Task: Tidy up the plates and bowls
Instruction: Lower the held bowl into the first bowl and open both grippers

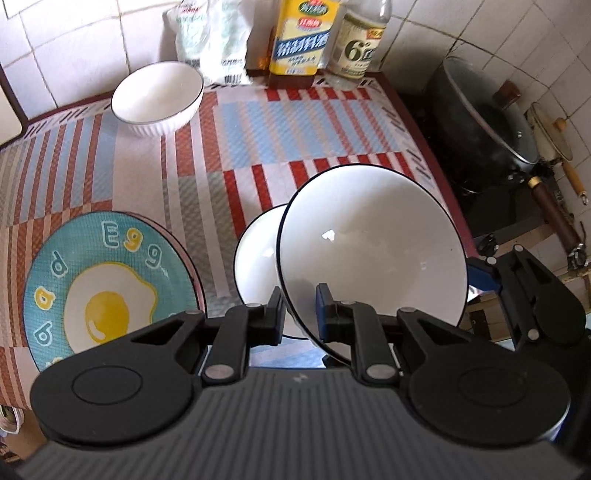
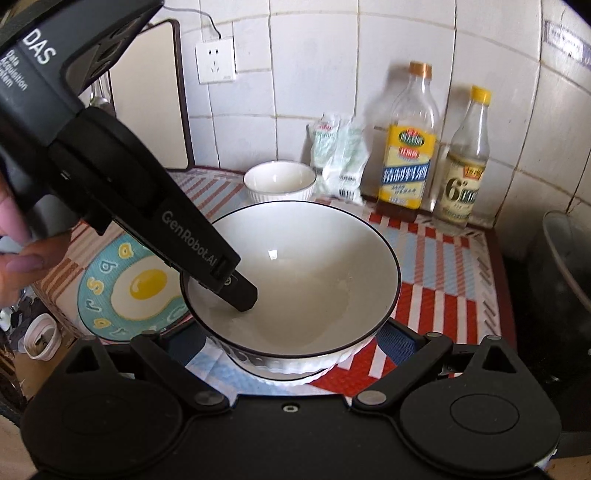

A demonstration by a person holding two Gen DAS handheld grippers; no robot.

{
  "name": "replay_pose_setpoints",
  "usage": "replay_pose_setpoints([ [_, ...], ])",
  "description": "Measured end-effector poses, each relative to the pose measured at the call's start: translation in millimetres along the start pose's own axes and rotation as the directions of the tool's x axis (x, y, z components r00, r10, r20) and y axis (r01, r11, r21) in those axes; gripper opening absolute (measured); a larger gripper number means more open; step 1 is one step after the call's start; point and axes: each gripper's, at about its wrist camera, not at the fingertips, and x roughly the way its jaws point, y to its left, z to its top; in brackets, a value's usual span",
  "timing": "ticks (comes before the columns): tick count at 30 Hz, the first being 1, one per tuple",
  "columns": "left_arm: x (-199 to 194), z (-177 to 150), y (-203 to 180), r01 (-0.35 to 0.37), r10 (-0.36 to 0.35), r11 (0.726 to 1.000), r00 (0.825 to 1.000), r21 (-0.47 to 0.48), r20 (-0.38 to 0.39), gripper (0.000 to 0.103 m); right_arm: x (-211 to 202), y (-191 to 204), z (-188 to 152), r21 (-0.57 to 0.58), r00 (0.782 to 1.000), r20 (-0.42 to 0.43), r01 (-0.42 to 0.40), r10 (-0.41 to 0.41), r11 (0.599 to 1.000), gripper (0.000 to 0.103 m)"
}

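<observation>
My left gripper [image 1: 300, 314] is shut on the rim of a white black-rimmed bowl [image 1: 369, 254] and holds it tilted over a second white bowl [image 1: 256, 266] on the striped mat. In the right wrist view the held bowl [image 2: 295, 280] sits just above the ribbed lower bowl [image 2: 295, 369], with the left gripper's finger [image 2: 240, 291] inside it. My right gripper's fingers spread wide at either side of the lower bowl; their tips are hidden. A blue egg-print plate [image 1: 107, 291] lies to the left. A third white bowl [image 1: 159, 96] stands at the back.
Two bottles [image 1: 303, 33] [image 1: 360, 40] and plastic bags [image 1: 210, 37] stand against the tiled wall behind the mat [image 1: 229, 147]. A dark pot [image 1: 487, 125] sits on the stove to the right. A wall socket [image 2: 215, 60] is above the counter.
</observation>
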Motion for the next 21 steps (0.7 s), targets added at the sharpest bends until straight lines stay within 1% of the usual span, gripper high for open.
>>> replay_pose_setpoints([
  [2, 7.0, -0.6, 1.0, -0.013, 0.013, 1.0, 1.0, 0.004, -0.009, 0.015, 7.8, 1.0, -2.8, 0.005, 1.0, -0.015, -0.003, 0.003, 1.0, 0.1],
  [6, 22.7, -1.2, 7.6, -0.012, 0.011, 1.0, 1.0, -0.024, -0.026, 0.015, 24.3, 0.0, -6.8, 0.007, 0.999, -0.052, -0.008, 0.008, 1.0, 0.1],
  [11, 37.3, -0.3, 15.5, 0.012, -0.014, 0.998, 0.999, -0.055, -0.036, 0.015, 37.4, 0.4, -8.0, -0.014, 0.996, -0.087, 0.0, -0.001, 1.0, 0.1],
  [16, 47.8, 0.2, 19.4, 0.035, -0.04, 0.995, 0.998, -0.089, -0.055, 0.015, 42.3, -4.5, -8.9, -0.014, 0.994, -0.113, -0.008, 0.006, 1.0, 0.1],
  [19, 54.2, -0.8, 21.4, 0.016, -0.024, 0.993, 0.998, -0.116, -0.063, 0.016, 44.9, -3.7, -7.6, -0.012, 0.992, -0.126, -0.001, -0.001, 1.0, 0.1],
  [21, 56.0, -1.4, 24.3, 0.016, -0.024, 0.99, 0.998, -0.139, -0.061, 0.015, 47.6, -3.4, -6.4, -0.006, 0.991, -0.134, -0.006, 0.005, 1.0, 0.1],
])
